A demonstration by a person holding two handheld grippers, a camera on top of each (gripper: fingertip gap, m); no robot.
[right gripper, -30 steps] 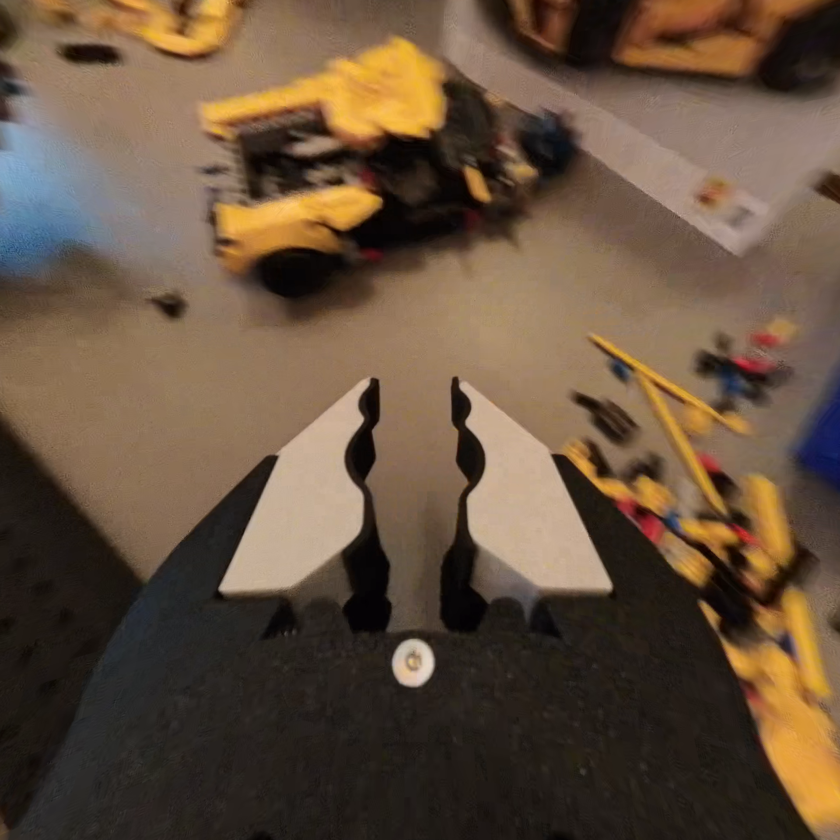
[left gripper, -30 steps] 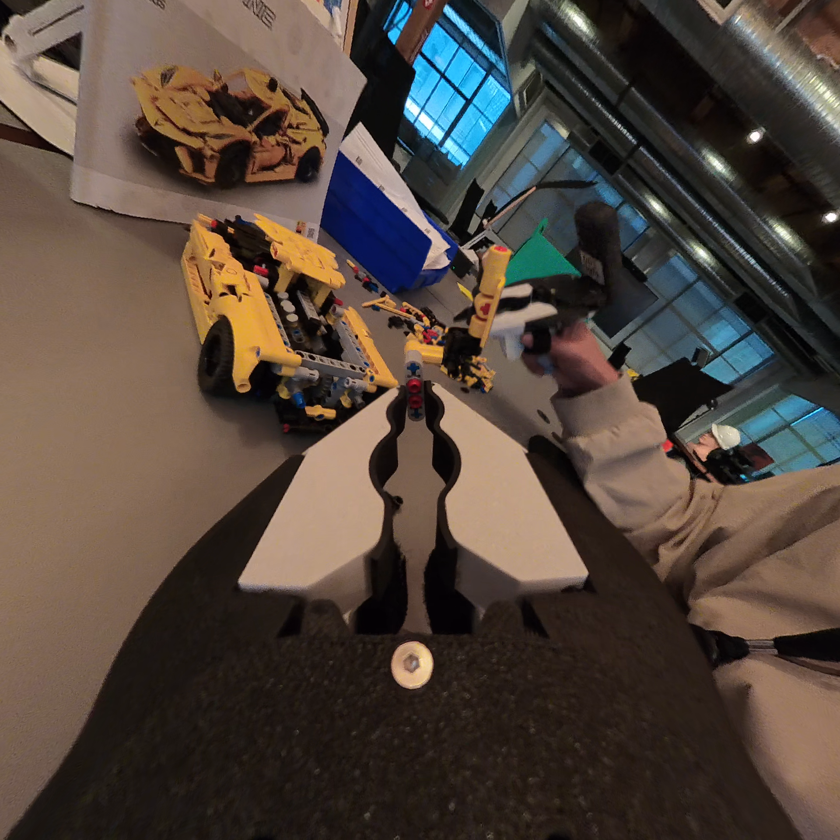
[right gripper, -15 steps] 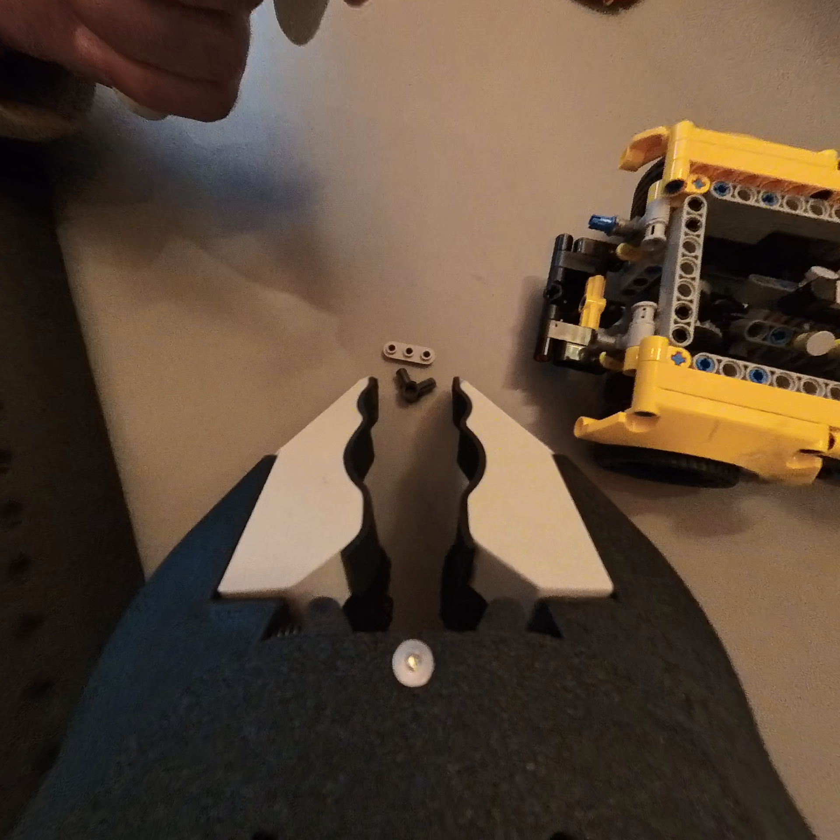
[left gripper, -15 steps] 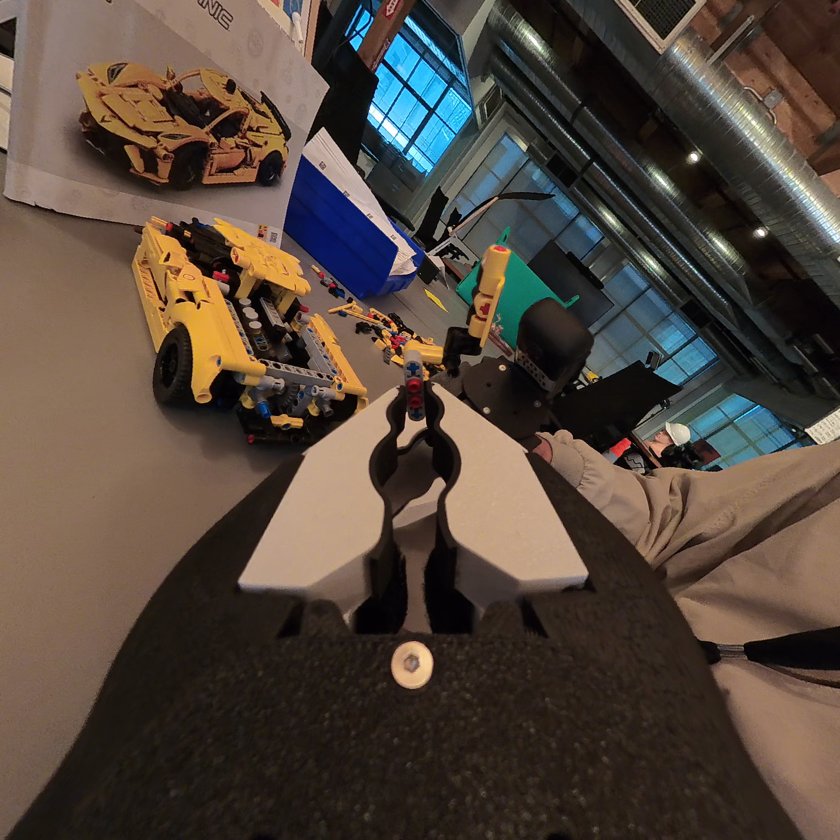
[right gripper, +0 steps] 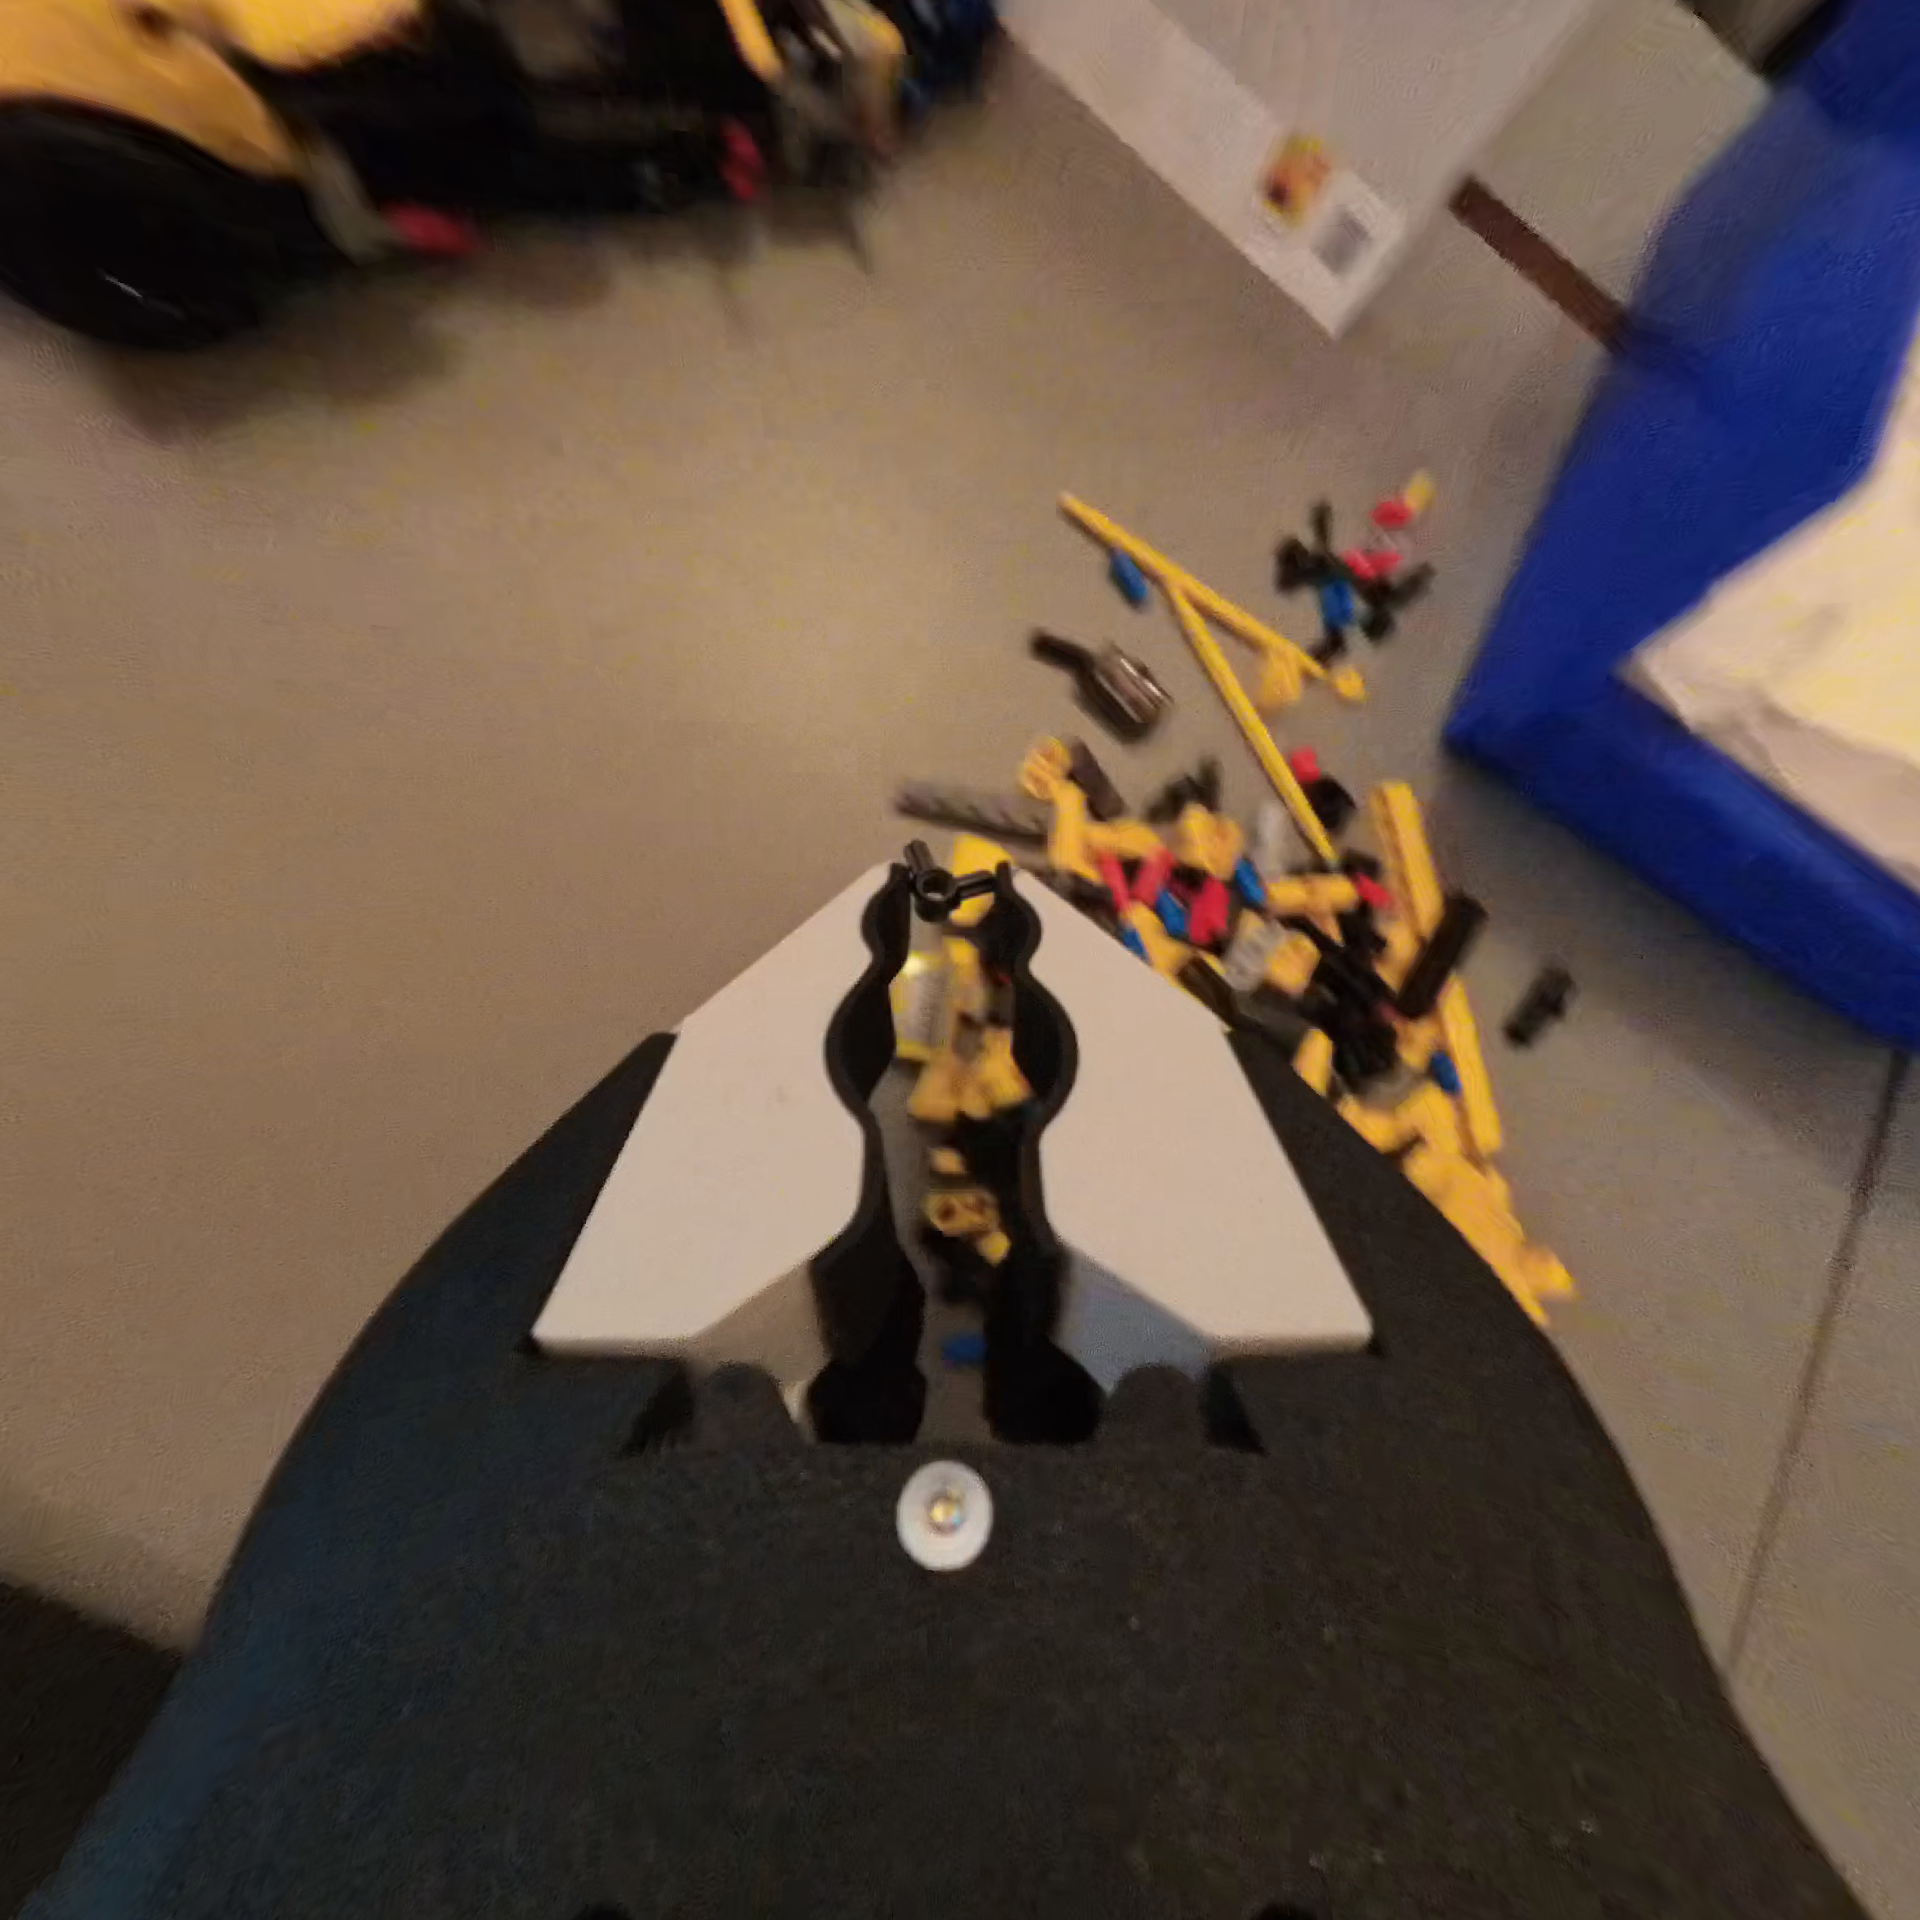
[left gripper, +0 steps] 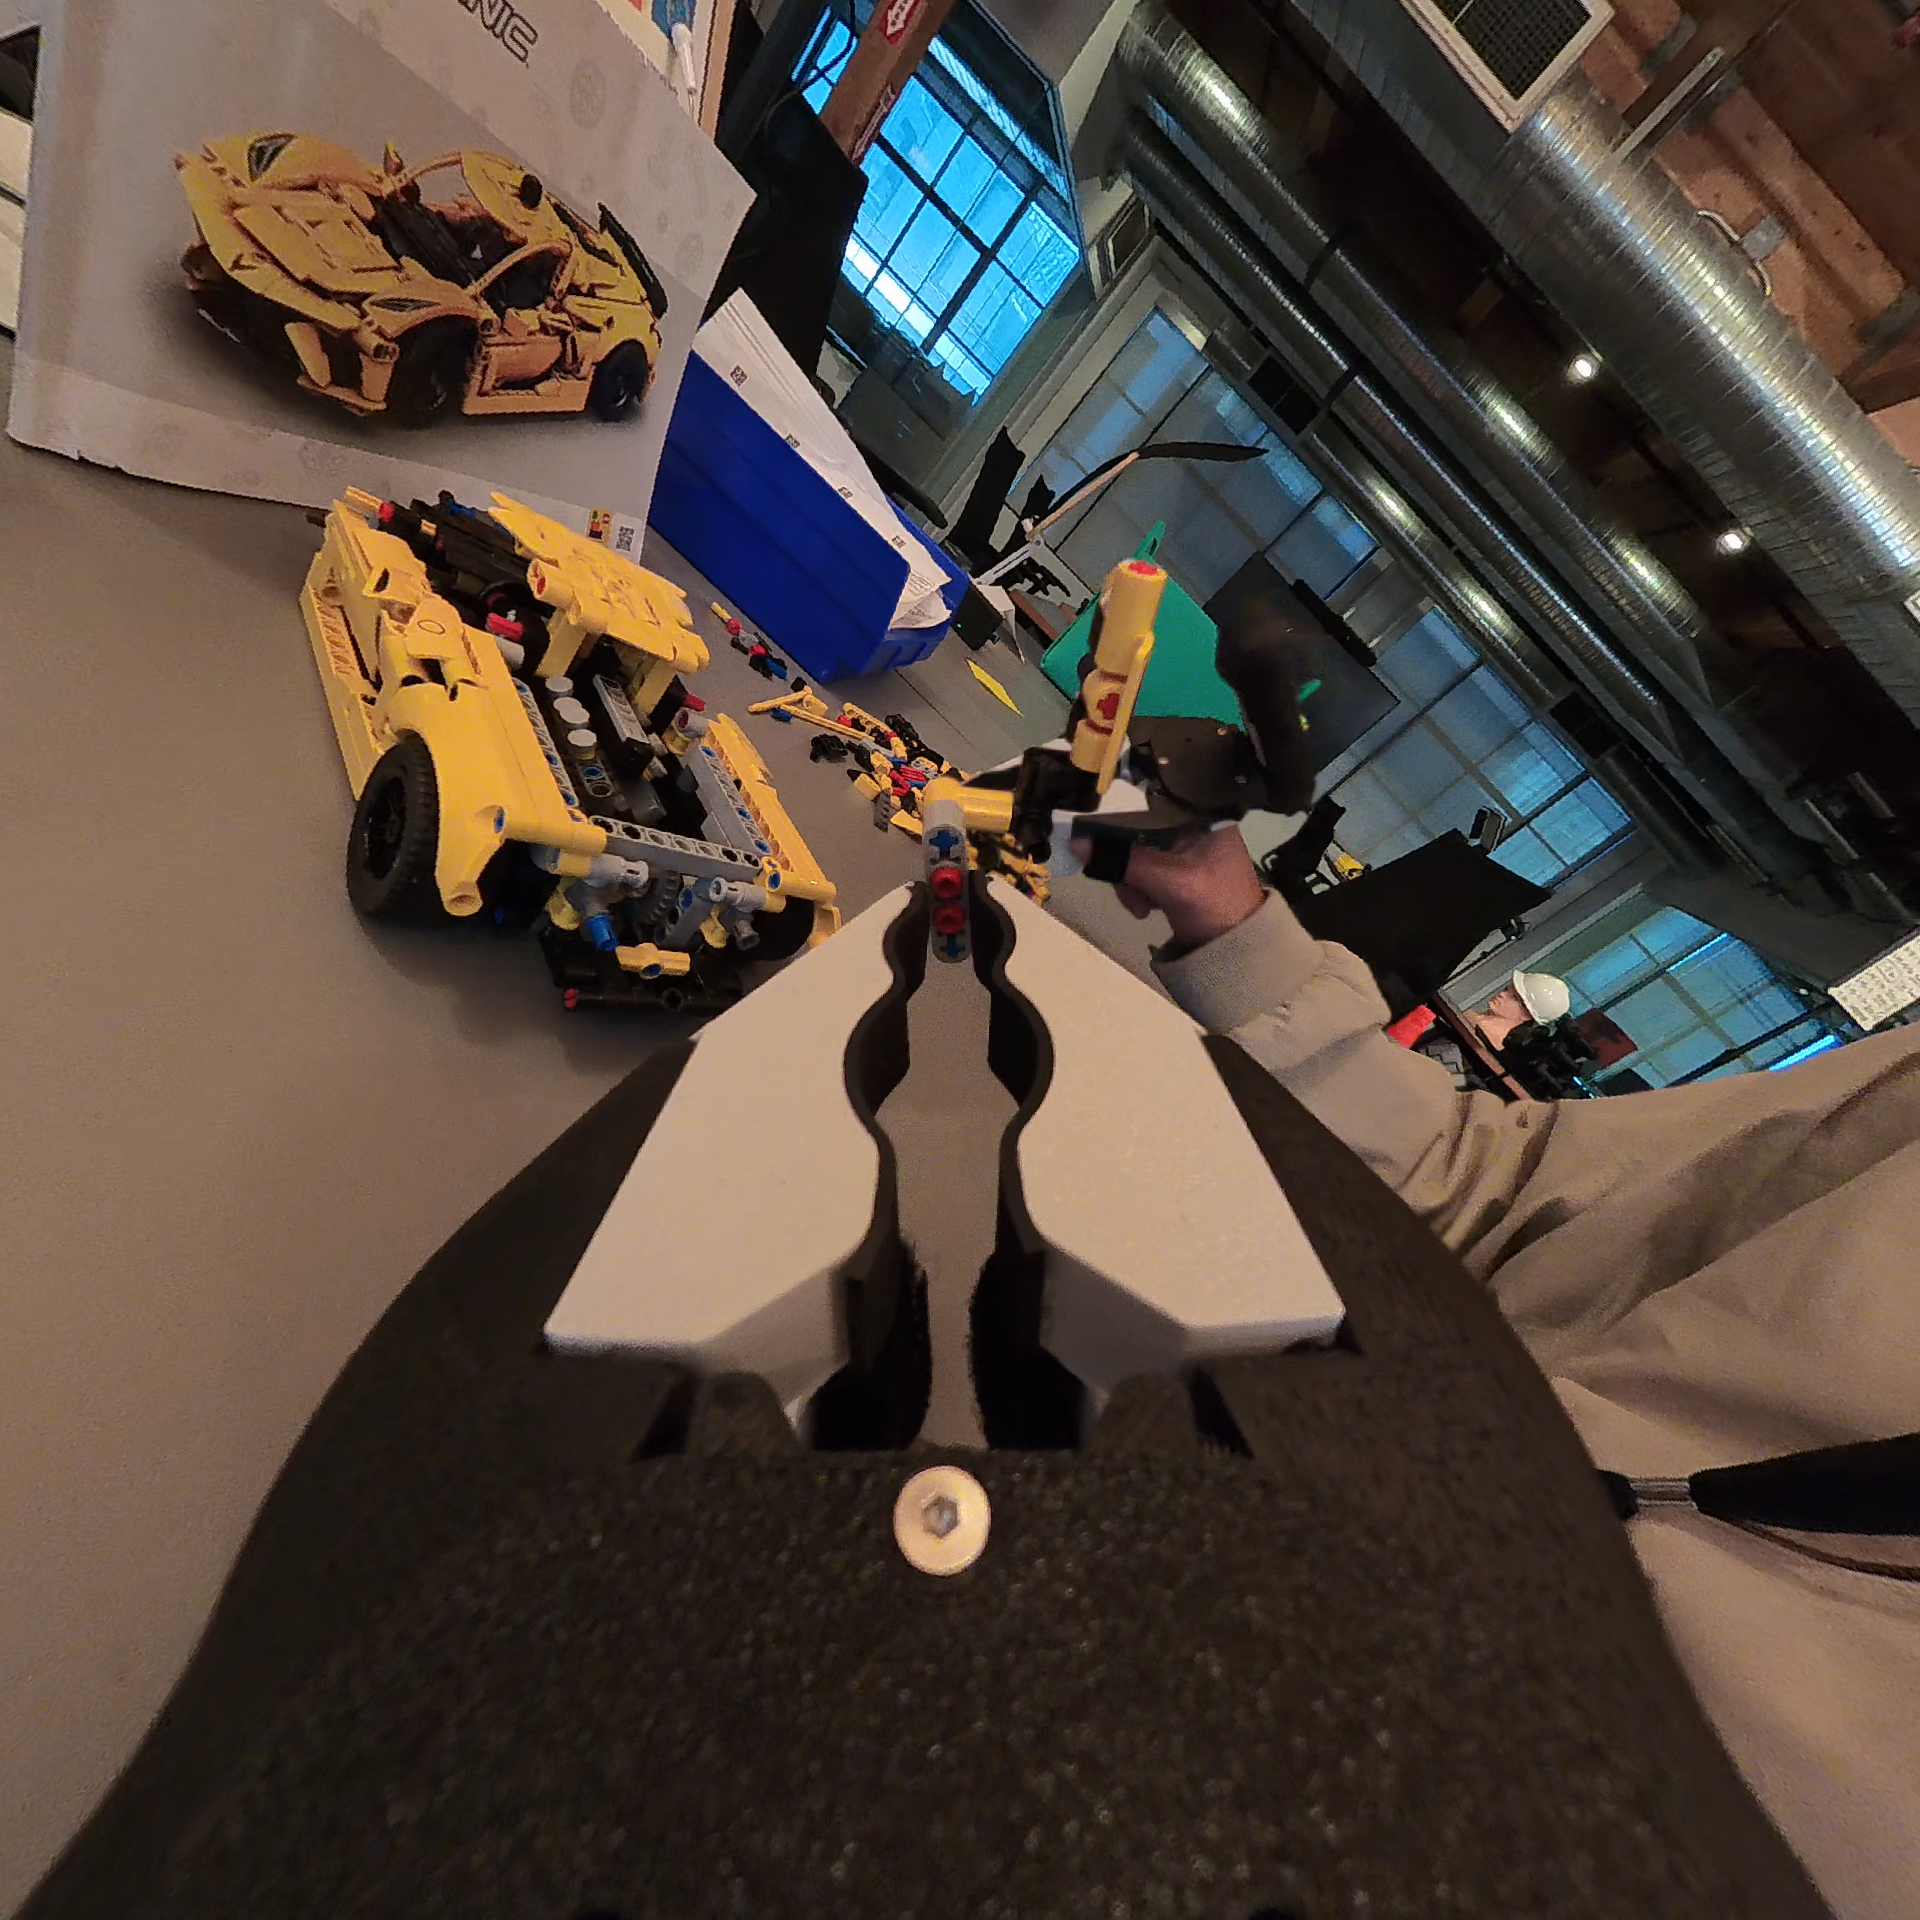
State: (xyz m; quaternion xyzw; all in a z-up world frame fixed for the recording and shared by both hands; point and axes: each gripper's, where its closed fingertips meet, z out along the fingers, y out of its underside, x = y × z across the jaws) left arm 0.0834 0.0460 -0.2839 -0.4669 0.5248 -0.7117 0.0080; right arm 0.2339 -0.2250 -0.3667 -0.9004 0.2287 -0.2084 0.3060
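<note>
My left gripper (left gripper: 948,904) is shut on a small brick sub-assembly (left gripper: 1039,769): a grey beam with red pins between the fingertips, then yellow and black parts that rise above them. It hangs above the grey table, right of the half-built yellow brick car (left gripper: 540,727). My right gripper (right gripper: 948,883) is shut on a small black connector pin (right gripper: 940,886) at its fingertips, above the pile of loose bricks (right gripper: 1278,914). The right gripper (left gripper: 1195,769), held in a person's hand, also shows in the left wrist view just behind the sub-assembly.
A box lid with a picture of the yellow car (left gripper: 395,260) stands behind the model. A blue bin with papers (left gripper: 790,540) sits beside it and shows in the right wrist view (right gripper: 1714,520). The car (right gripper: 312,114) is blurred at top left there. A beige sleeve (left gripper: 1558,1195) crosses the right. There is about 30 cm between the tips of the two grippers. From either gripper's tips it is about 30 cm to the yellow car (left gripper: 395,260).
My right gripper closed on the black pin that lay between its open fingers, lifted it and swung over to the loose brick pile. My left gripper kept its hold and shifted slightly.
</note>
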